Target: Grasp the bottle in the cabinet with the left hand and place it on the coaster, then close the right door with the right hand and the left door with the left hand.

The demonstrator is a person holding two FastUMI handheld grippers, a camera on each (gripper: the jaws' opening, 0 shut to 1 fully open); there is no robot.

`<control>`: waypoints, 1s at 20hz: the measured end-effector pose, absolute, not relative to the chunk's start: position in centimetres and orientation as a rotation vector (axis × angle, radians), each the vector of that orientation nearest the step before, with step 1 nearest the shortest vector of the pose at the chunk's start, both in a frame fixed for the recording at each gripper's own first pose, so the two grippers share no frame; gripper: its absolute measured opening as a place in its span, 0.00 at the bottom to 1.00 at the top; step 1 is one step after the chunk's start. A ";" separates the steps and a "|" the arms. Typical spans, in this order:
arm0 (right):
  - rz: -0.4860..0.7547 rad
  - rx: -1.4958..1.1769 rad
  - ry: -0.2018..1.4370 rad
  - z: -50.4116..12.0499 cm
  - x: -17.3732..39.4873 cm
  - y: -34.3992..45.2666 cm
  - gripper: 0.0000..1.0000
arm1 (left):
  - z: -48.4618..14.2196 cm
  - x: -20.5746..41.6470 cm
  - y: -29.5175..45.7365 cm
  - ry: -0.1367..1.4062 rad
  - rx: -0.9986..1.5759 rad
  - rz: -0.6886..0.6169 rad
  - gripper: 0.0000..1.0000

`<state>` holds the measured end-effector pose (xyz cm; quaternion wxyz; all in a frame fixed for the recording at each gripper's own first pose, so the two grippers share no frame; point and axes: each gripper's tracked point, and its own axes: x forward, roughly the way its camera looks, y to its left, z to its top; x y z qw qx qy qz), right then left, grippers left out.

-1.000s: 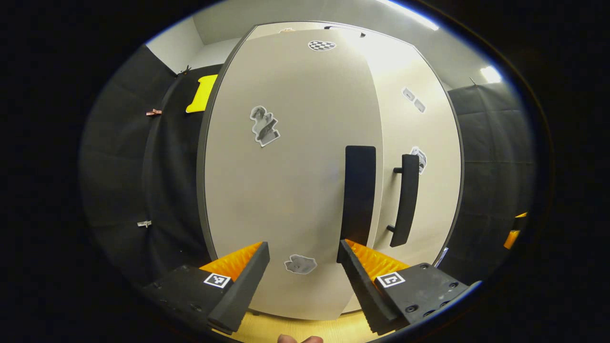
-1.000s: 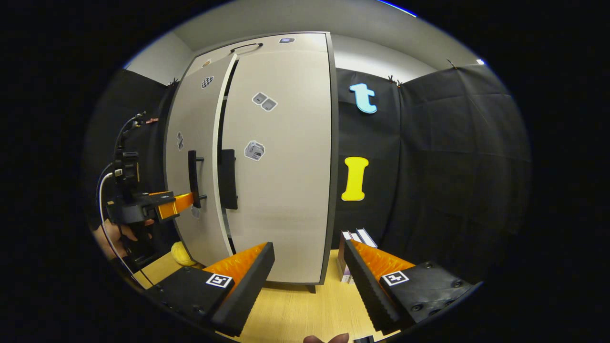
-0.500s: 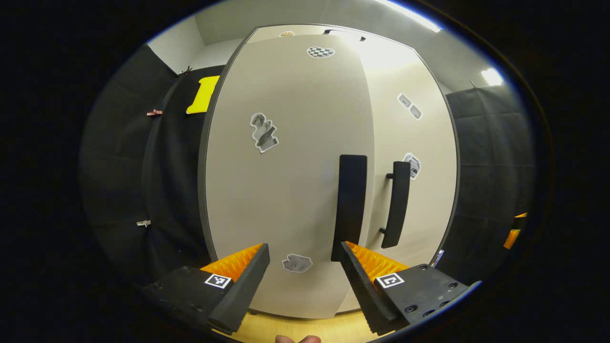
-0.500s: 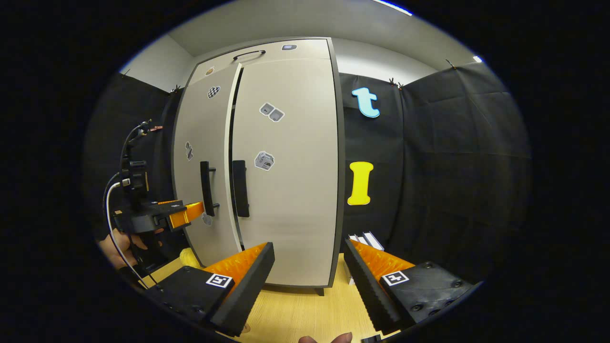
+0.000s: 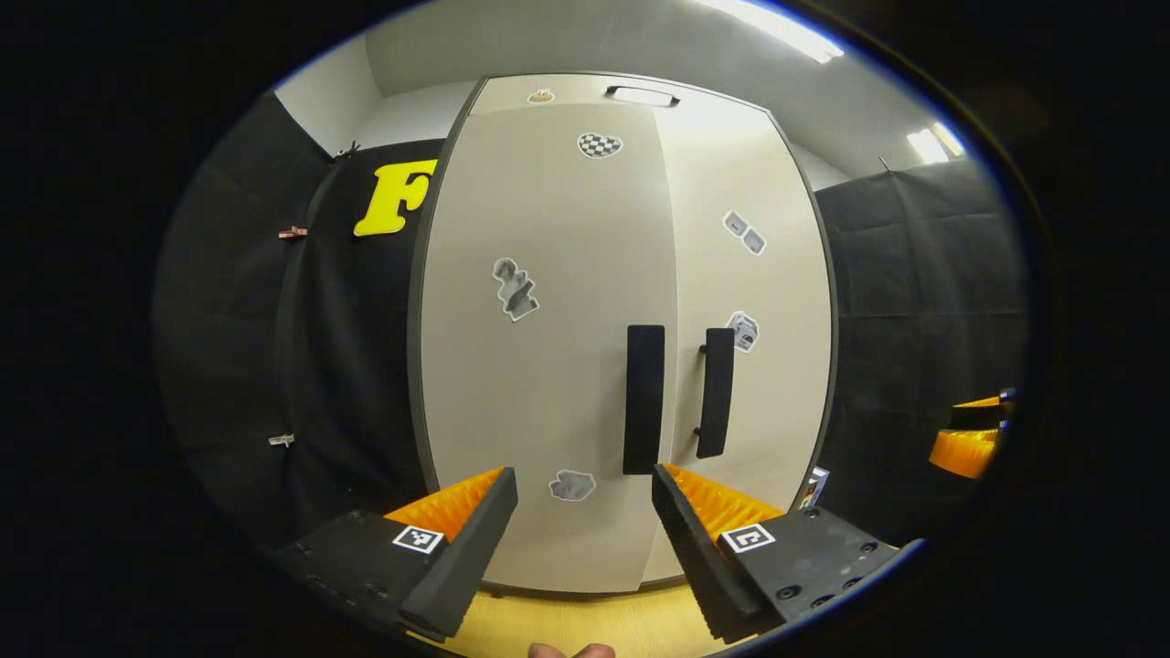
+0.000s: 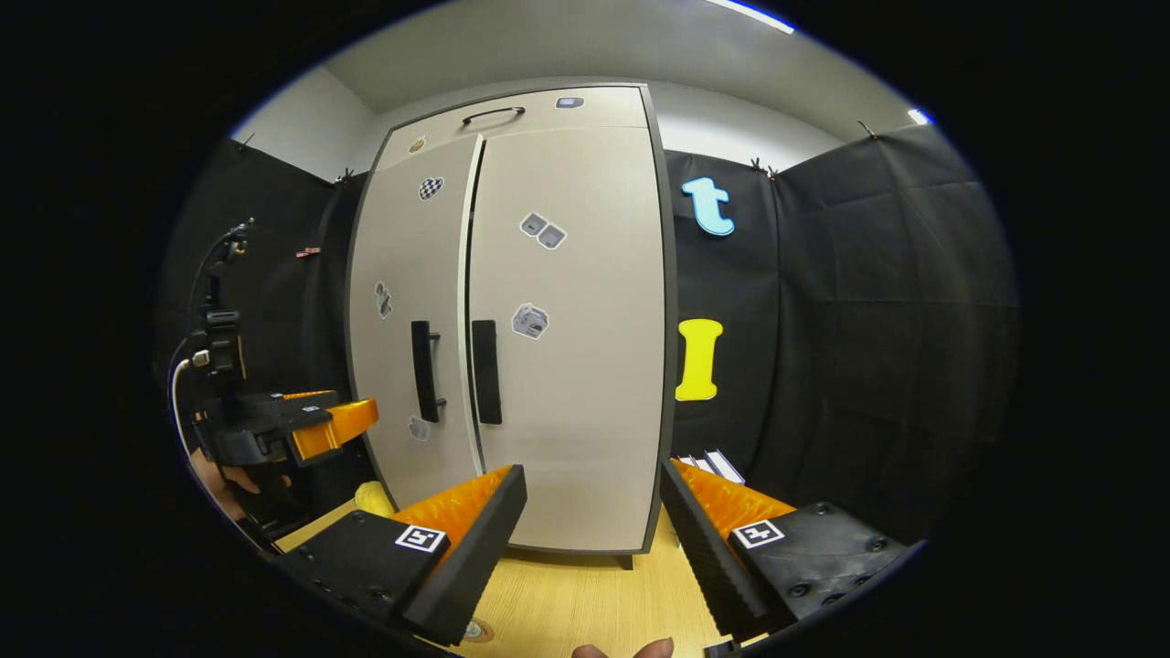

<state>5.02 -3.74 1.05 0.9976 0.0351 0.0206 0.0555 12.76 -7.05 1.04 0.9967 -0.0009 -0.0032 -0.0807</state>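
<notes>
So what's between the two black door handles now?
Just the closed seam between left handle and right handle, seen in the left gripper view.

1. Left door (image 5: 548, 347) now sits flush with the right door (image 5: 749, 302); the dark gap seen earlier between them in the right gripper view is gone.
2. Left gripper (image 6: 352, 419) is off the left handle (image 6: 422, 370), now lower left of it, apart.
3. Cabinet (image 6: 512, 320) looks smaller in both views: both grippers have backed away.
</notes>
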 end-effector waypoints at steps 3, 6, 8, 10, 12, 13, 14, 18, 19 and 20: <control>0.113 0.057 0.026 1.4 4.8 -3.0 0.98 | 1.8 10.9 -5.7 -0.023 0.016 -0.156 0.94; 0.124 0.059 0.014 1.8 4.5 -1.8 0.98 | 2.1 9.3 -4.6 -0.025 0.008 -0.151 0.95; 0.135 0.058 0.005 2.1 4.2 -0.9 0.98 | 2.2 8.3 -3.9 -0.026 0.011 -0.147 0.95; 0.141 0.060 -0.003 2.4 4.0 -0.1 0.98 | 2.2 7.4 -3.1 -0.025 0.018 -0.145 0.95; 0.147 0.068 -0.009 2.6 3.7 0.7 0.98 | 2.2 6.5 -2.6 -0.021 0.015 -0.147 0.95; 0.148 0.068 -0.012 2.7 3.6 1.0 0.98 | 2.2 6.1 -2.4 -0.019 0.010 -0.149 0.95; 0.149 0.066 -0.015 2.7 3.4 1.3 0.98 | 2.1 5.6 -2.1 -0.018 0.007 -0.149 0.95; 0.142 0.059 -0.022 2.8 2.6 2.3 0.98 | 1.4 4.0 -1.2 0.002 -0.002 -0.149 0.95; 0.139 0.055 -0.021 2.7 2.3 2.5 0.98 | 1.1 3.6 -1.0 0.010 -0.005 -0.149 0.95; 0.136 0.052 -0.021 2.6 2.2 2.7 0.98 | 0.9 3.3 -1.0 0.016 -0.008 -0.150 0.95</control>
